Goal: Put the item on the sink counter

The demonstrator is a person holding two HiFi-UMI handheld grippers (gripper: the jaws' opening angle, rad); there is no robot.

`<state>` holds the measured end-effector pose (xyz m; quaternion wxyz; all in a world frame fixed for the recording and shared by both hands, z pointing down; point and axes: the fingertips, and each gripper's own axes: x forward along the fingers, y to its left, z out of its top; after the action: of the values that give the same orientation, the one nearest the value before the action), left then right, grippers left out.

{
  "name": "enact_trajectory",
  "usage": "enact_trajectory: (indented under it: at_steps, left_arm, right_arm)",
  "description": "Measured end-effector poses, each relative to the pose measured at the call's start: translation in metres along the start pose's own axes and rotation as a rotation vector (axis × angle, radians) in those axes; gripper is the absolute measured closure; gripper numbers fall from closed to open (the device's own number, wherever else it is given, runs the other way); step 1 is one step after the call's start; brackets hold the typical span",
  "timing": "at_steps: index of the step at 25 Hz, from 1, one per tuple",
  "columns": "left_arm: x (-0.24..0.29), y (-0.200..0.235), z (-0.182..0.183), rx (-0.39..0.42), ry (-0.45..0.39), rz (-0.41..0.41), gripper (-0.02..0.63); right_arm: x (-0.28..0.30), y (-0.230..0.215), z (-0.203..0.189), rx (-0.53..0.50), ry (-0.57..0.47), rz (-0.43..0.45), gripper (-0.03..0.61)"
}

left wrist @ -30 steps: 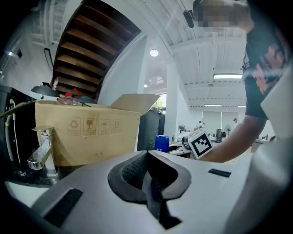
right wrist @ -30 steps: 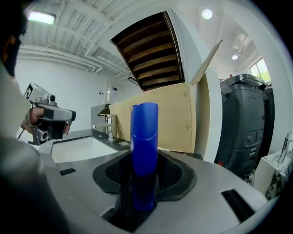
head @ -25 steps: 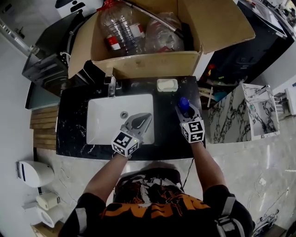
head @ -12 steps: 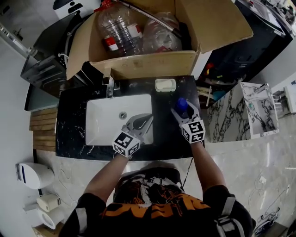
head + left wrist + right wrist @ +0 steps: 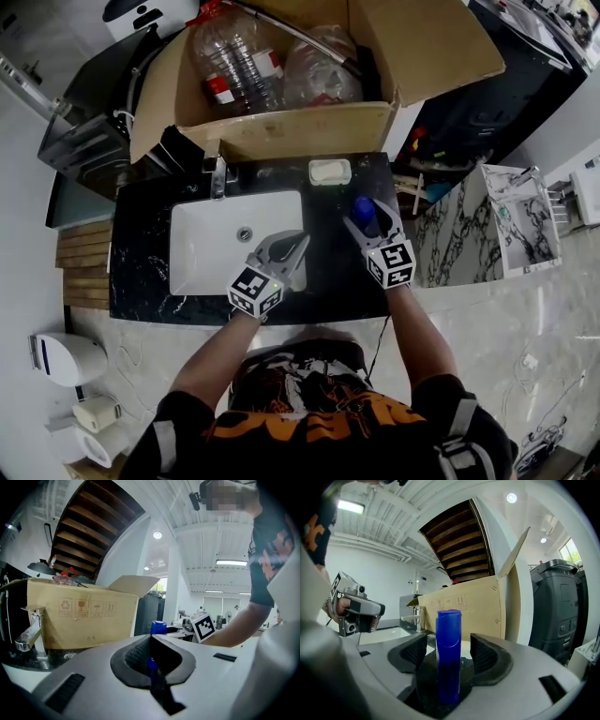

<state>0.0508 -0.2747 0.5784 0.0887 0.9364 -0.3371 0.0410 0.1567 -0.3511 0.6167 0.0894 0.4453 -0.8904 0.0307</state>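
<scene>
A tall blue bottle (image 5: 364, 214) stands upright on the black marble sink counter (image 5: 337, 277), right of the white basin (image 5: 211, 246). My right gripper (image 5: 367, 216) is around it. Its jaws have just been opening and now stand wide. In the right gripper view the bottle (image 5: 449, 634) is between the pads (image 5: 485, 656) with a gap on each side. My left gripper (image 5: 295, 242) is shut and empty, hovering over the basin's right edge. In the left gripper view its closed tips (image 5: 150, 645) partly hide the bottle (image 5: 158, 627).
A white soap dish (image 5: 329, 172) lies on the counter behind the bottle. A faucet (image 5: 218, 176) stands at the back of the basin. Behind the counter sits an open cardboard box (image 5: 281, 129) with clear plastic bottles (image 5: 234, 56). A marble-patterned unit (image 5: 478, 234) is at right.
The right gripper's jaws have spread away from the blue bottle, which stays standing on the counter. The left gripper has kept its place.
</scene>
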Motion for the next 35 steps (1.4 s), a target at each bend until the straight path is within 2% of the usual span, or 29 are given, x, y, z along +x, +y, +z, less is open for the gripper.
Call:
enact_trajectory:
  at_steps: [14,19,27,33,35]
  left_arm:
    - [0.007,-0.01,0.019,0.017,-0.035,-0.009,0.6]
    - [0.007,-0.009,0.022,0.011,-0.042,-0.013,0.6]
    - [0.002,-0.007,0.041,-0.007,-0.086,-0.017,0.6]
    - [-0.011,-0.008,0.057,0.027,-0.103,-0.021,0.6]
    - [-0.017,-0.012,0.061,0.04,-0.096,-0.036,0.6]
  right_arm:
    - [-0.024,0.002,0.058,-0.016,-0.106,0.005,0.291]
    - [-0.035,0.012,0.073,-0.02,-0.126,0.038,0.301]
    - [-0.069,0.022,0.093,-0.019,-0.144,0.053,0.391]
    - [-0.098,0.032,0.101,-0.032,-0.138,0.072,0.483]
    - [-0.104,0.038,0.101,-0.027,-0.128,0.091,0.489]
